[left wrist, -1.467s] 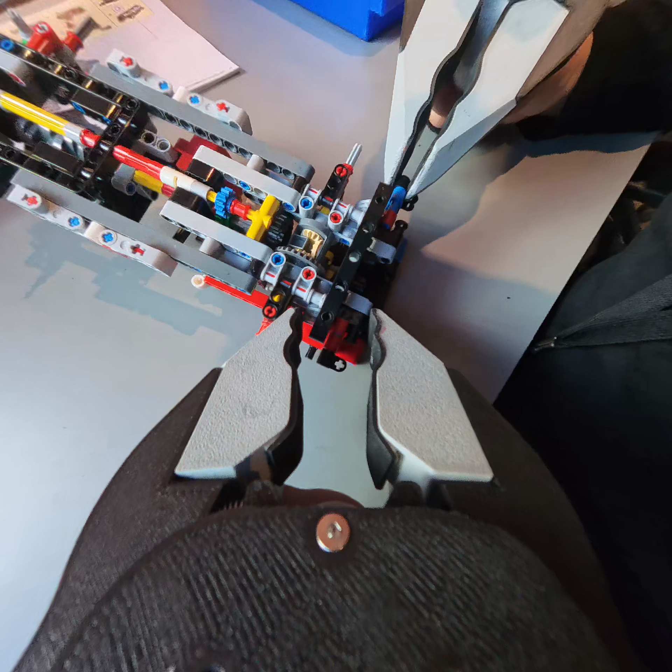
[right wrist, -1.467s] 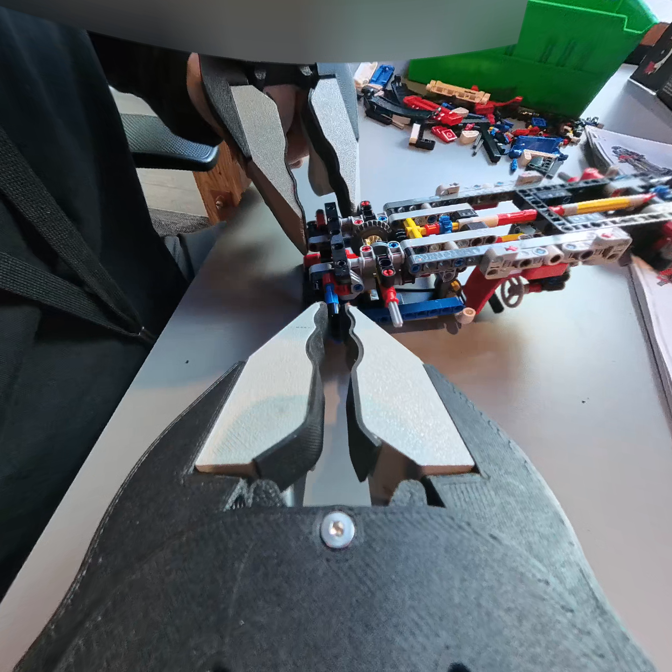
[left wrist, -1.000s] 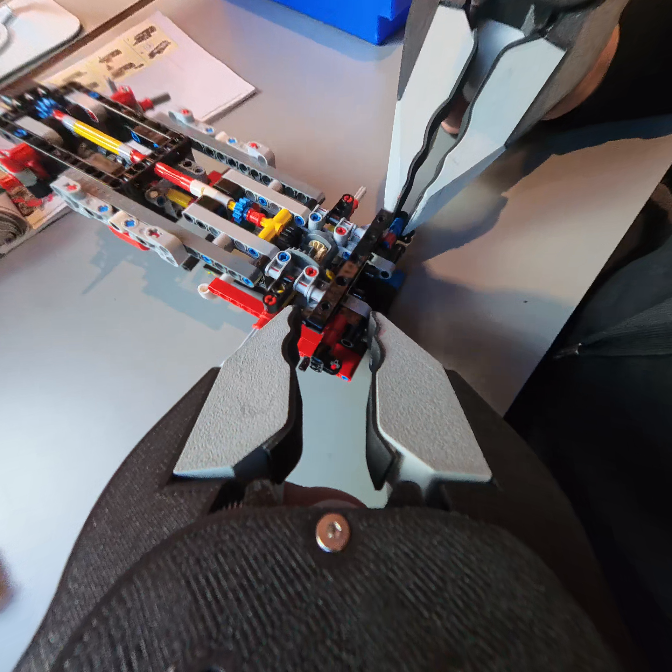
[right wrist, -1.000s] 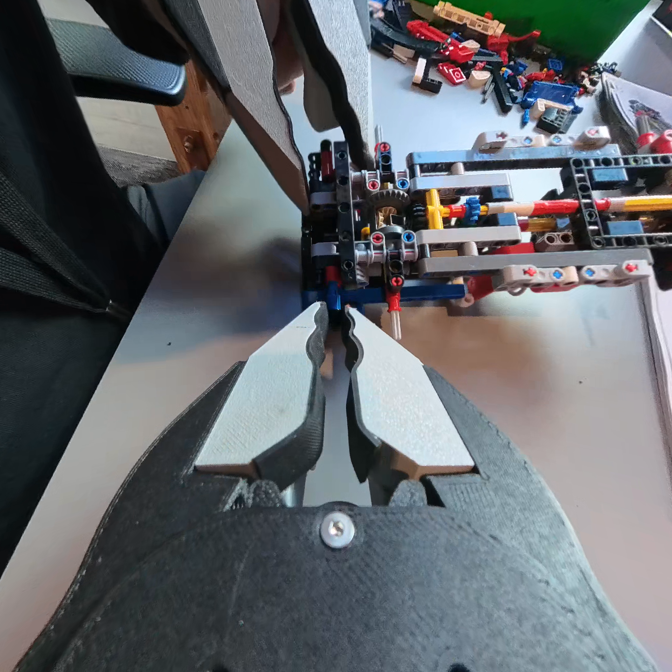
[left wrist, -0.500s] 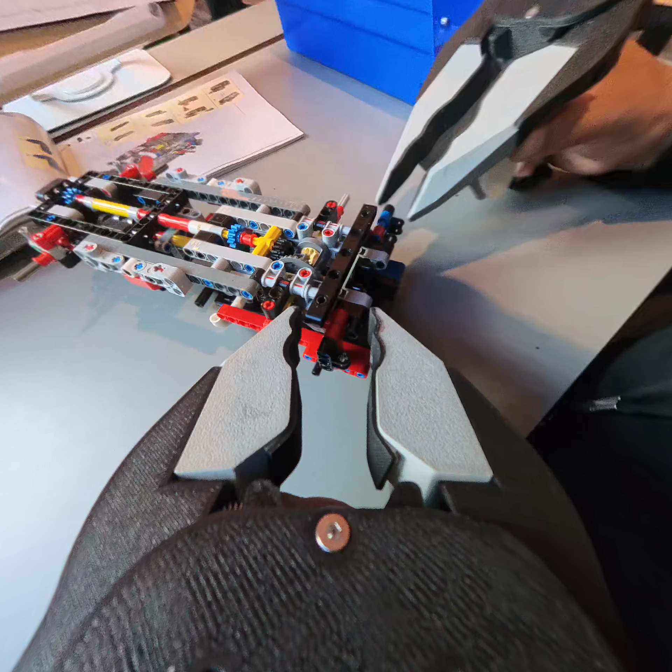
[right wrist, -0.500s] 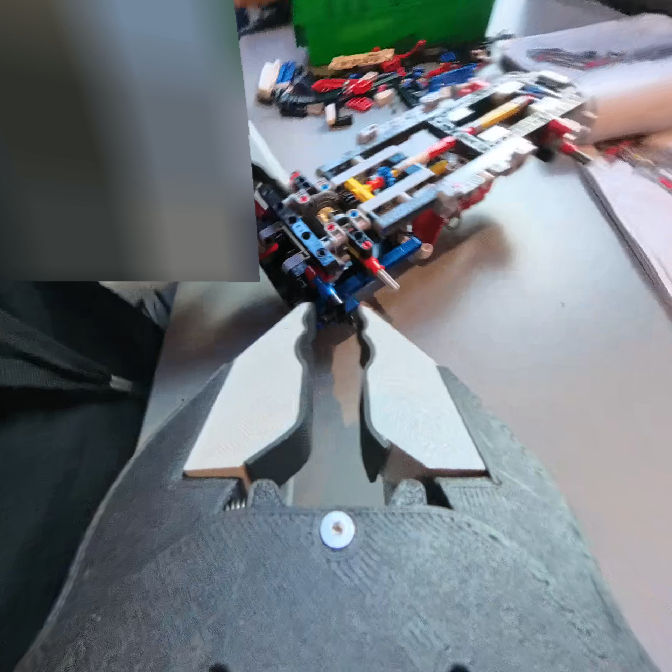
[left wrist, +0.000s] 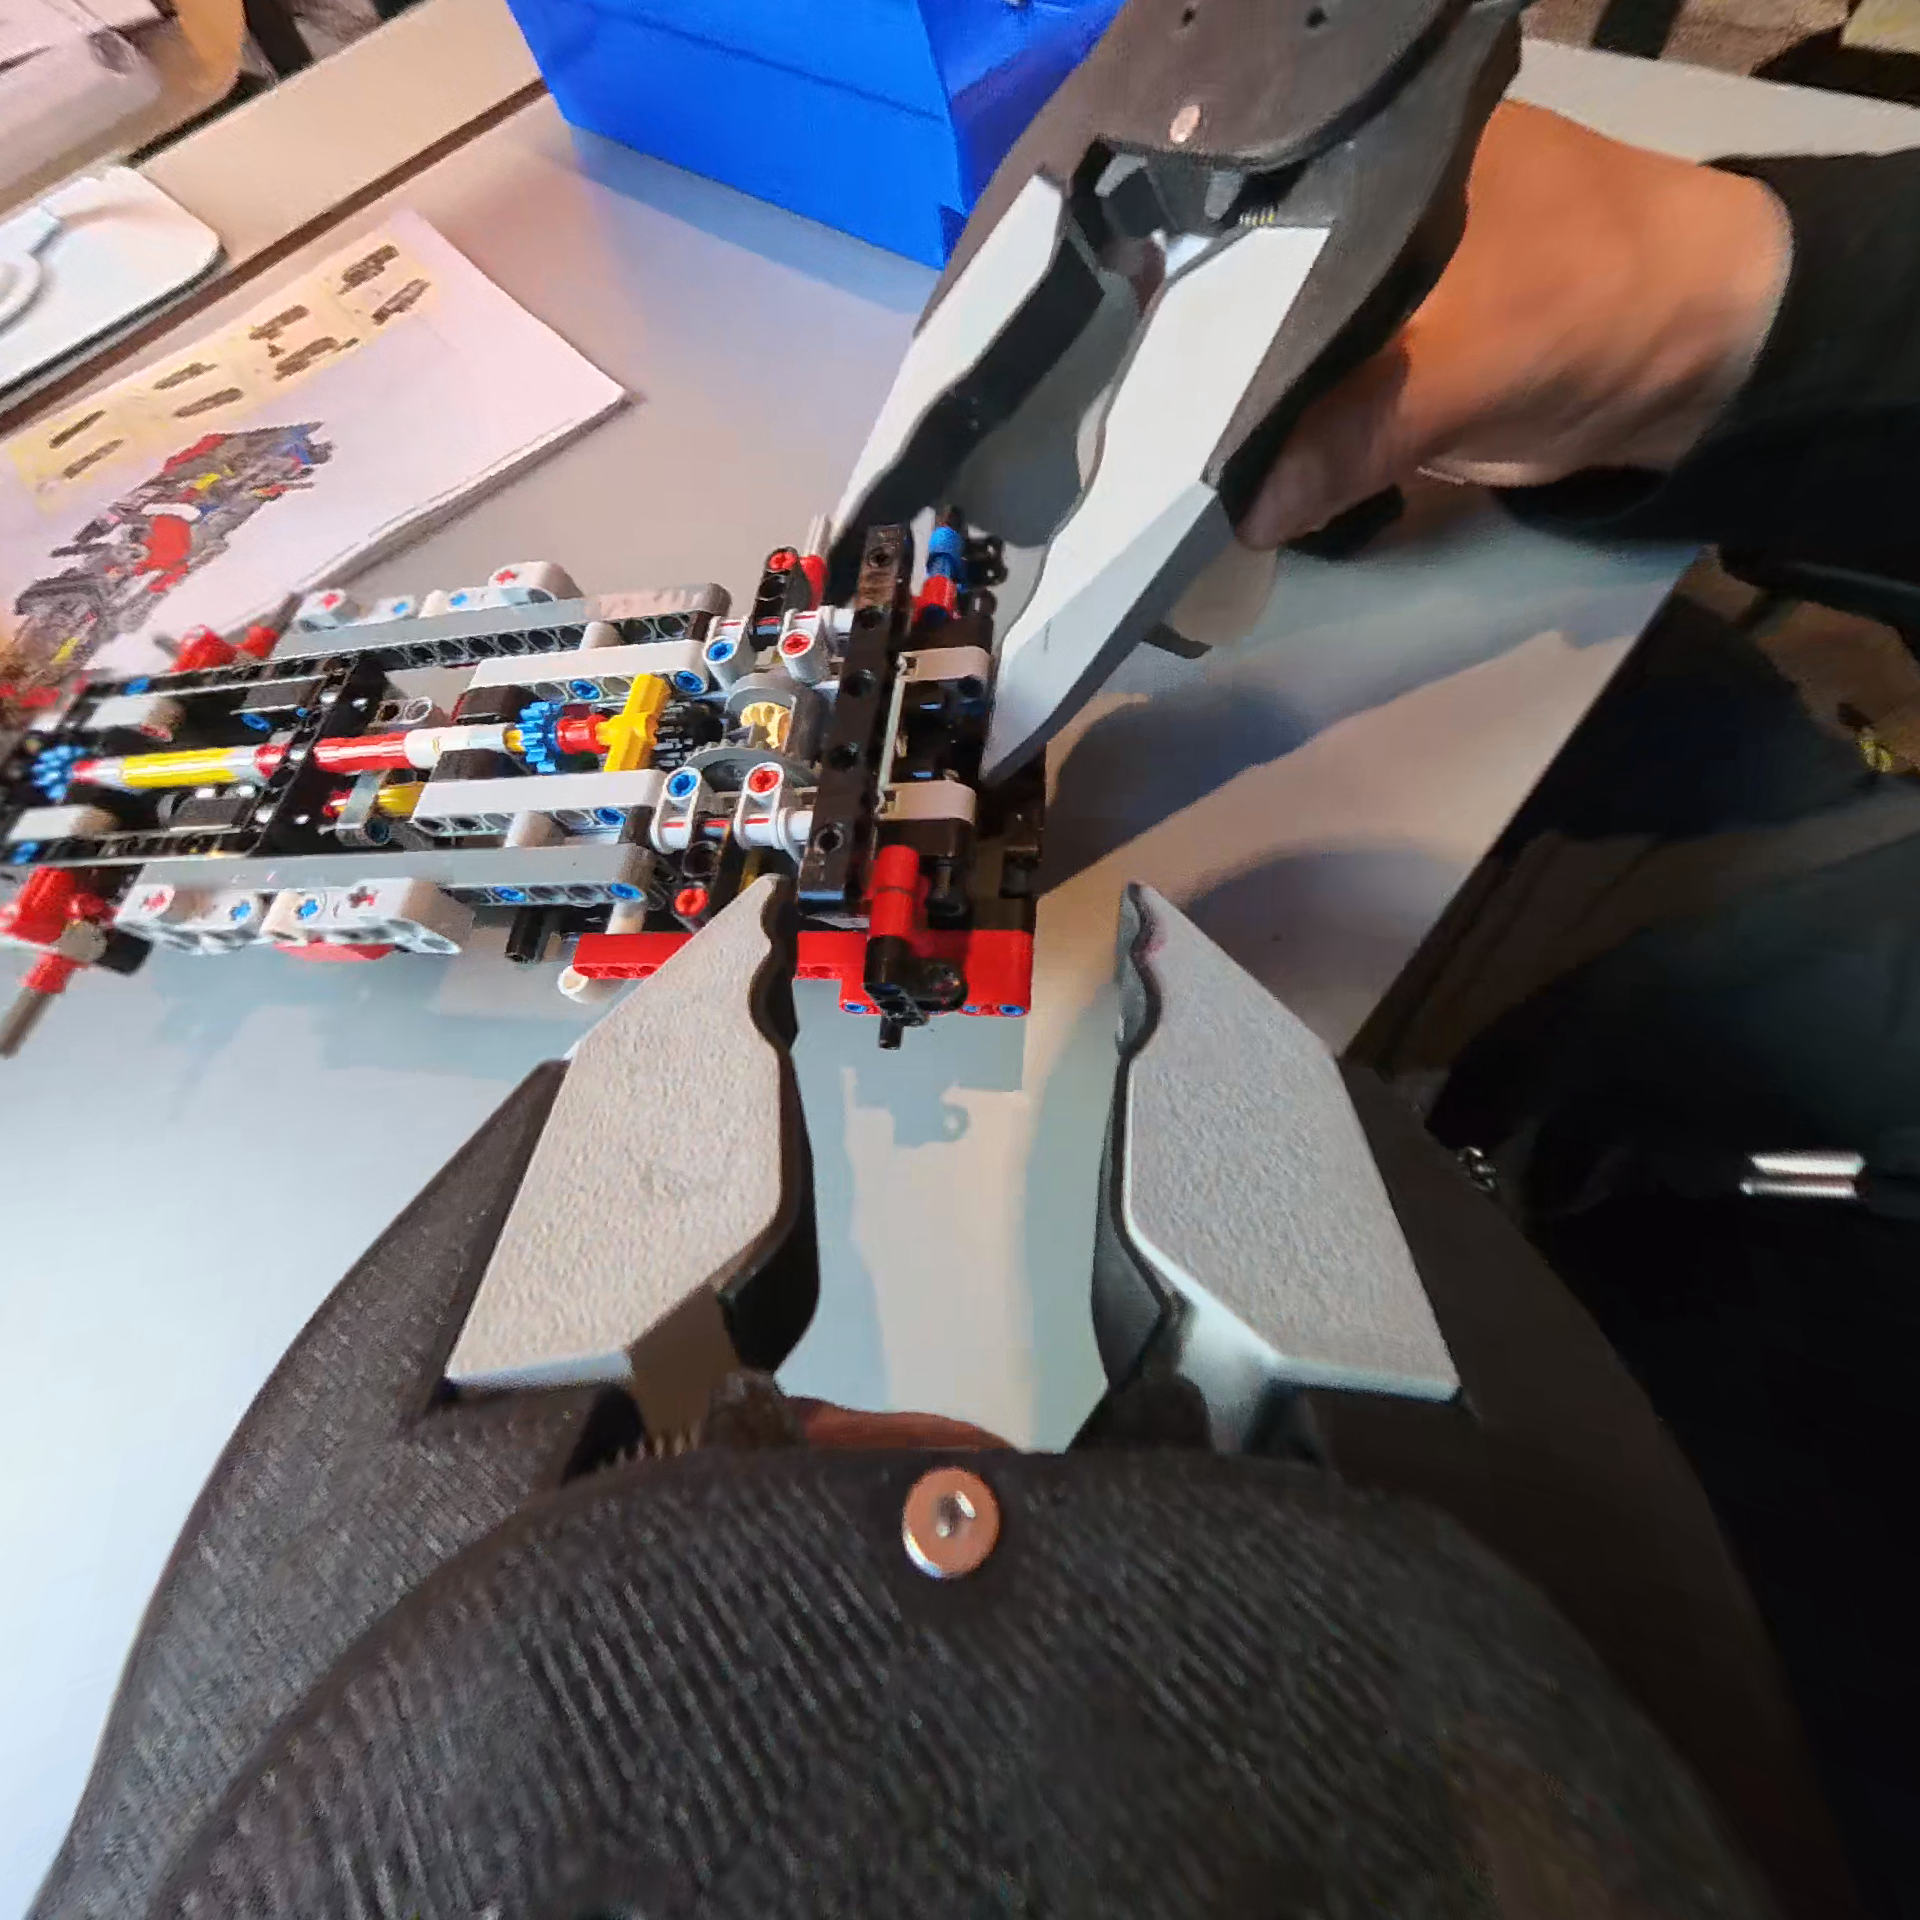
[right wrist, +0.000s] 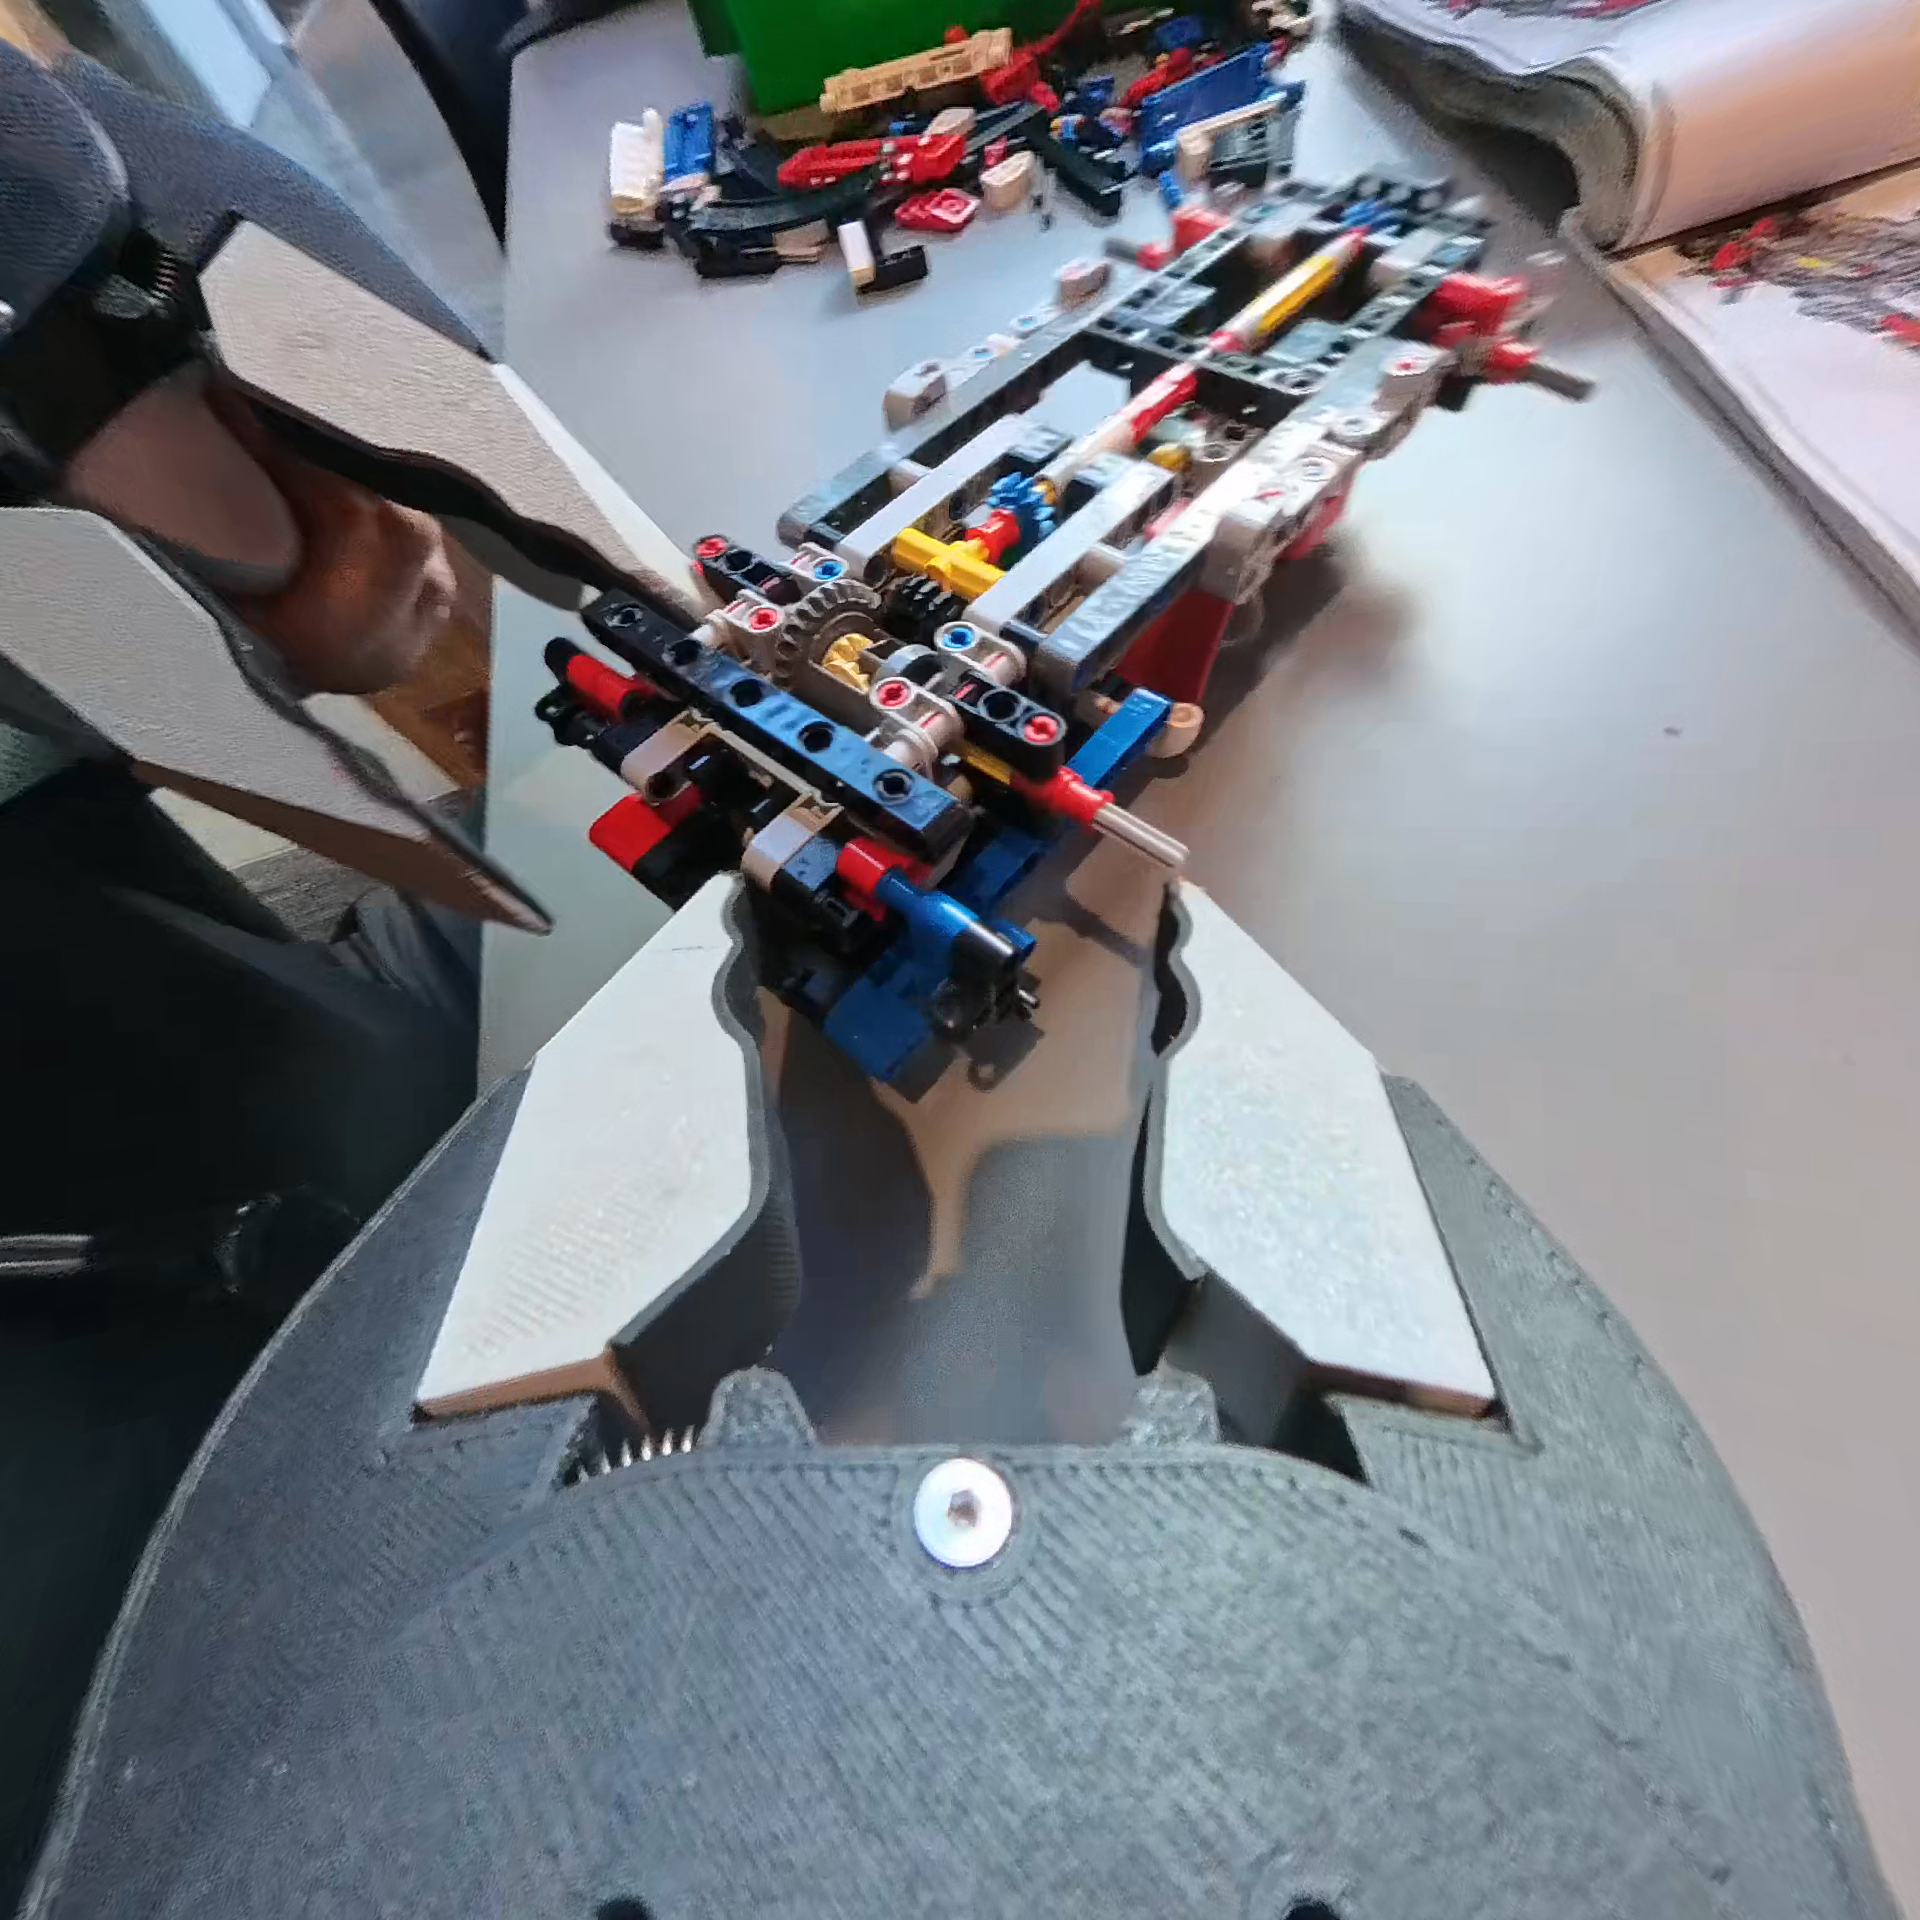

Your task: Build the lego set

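Observation:
The long Lego Technic chassis [left wrist: 540, 748] lies flat on the grey table, built of grey and black beams with a yellow and red axle. My left gripper [left wrist: 951, 909] is open at the chassis's near end. Its left fingertip touches the red beam [left wrist: 935, 961] and its right fingertip stands clear. My right gripper [right wrist: 951, 894] is open around the blue end block [right wrist: 914, 977] of the chassis [right wrist: 1039, 582]. The right gripper also shows in the left wrist view [left wrist: 914, 655], above the black cross beam. The left gripper also shows in the right wrist view [right wrist: 608, 758].
A blue bin [left wrist: 831, 104] and an instruction booklet [left wrist: 312, 416] lie behind the chassis. A pile of loose parts [right wrist: 935, 156], a green bin [right wrist: 790, 42] and an open manual [right wrist: 1766, 156] lie beyond. The table edge [left wrist: 1507, 831] is close by.
Both grippers have opened. The left let go of the red end and the right let go of the blue pin end. The chassis now rests flat on the table.

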Motion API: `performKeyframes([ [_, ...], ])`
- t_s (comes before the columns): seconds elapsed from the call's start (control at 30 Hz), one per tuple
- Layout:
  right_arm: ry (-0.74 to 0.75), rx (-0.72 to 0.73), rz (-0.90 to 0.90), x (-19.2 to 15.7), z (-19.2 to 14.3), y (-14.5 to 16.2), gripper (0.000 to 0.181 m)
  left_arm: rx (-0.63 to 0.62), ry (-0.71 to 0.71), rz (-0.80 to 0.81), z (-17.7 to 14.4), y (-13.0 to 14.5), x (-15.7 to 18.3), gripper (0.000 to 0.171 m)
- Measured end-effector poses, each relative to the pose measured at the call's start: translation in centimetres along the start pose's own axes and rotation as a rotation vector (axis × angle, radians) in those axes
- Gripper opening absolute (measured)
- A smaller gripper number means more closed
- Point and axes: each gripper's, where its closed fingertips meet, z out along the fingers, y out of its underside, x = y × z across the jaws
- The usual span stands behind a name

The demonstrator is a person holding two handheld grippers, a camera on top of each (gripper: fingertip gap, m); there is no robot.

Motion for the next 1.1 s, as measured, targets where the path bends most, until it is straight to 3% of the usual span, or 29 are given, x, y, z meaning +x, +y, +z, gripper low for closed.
performKeyframes([
  [0.2, 0.228, 0.097, 0.067, -0.8, -3.0, 0.3, 0.075, -0.025, -0.088, 0.055, -0.3, 0.3, -0.1, 0.052],
  [0.3, 0.203, 0.130, 0.061, -2.7, -2.8, 0.0, 0.073, 0.012, -0.111, 0.052, -1.2, 0.2, -0.3, 0.051],
  [0.43, 0.188, 0.085, 0.053, -2.4, -1.8, 0.7, 0.063, 0.016, -0.043, -0.005, -1.1, 0.0, 1.4, 0.049],
  [0.47, 0.213, 0.072, 0.041, -1.8, -2.0, 1.0, 0.056, 0.038, -0.043, 0.027, -1.3, -0.4, 1.8, 0.049],
  [0.53, 0.247, 0.070, 0.037, -0.5, -2.7, 1.2, 0.059, 0.093, -0.026, 0.099, -1.8, -1.4, 2.9, 0.044],
  [0.6, 0.230, 0.086, 0.032, 0.1, -3.1, 0.8, 0.052, 0.126, 0.088, 0.179, -2.3, -2.0, 4.9, 0.044],
  [0.7, 0.174, 0.086, -0.007, 0.0, -2.8, 0.7, 0.054, 0.137, 0.112, 0.303, -3.4, -3.3, 3.9, 0.046],
  [0.73, 0.165, 0.083, -0.003, 0.2, -2.8, 0.7, 0.055, 0.115, 0.123, 0.316, -3.8, -3.7, 2.8, 0.047],
  [0.83, 0.148, 0.094, 0.007, 0.4, -2.9, 0.5, 0.070, -0.064, 0.218, 0.356, -3.7, -2.6, -1.0, 0.071],
  [0.9, 0.123, 0.107, 0.003, 0.1, -2.9, 0.3, 0.083, -0.099, 0.242, 0.514, -2.7, -2.3, -3.4, 0.078],
  [0.97, 0.144, 0.116, -0.003, 0.4, -2.8, 0.1, 0.092, -0.158, 0.305, 0.613, -1.1, -2.4, -3.9, 0.085],
  [1.1, 0.181, 0.108, -0.026, 0.9, -2.4, -0.1, 0.091, -0.346, 0.405, 0.739, 2.6, -1.5, -3.8, 0.104],
])
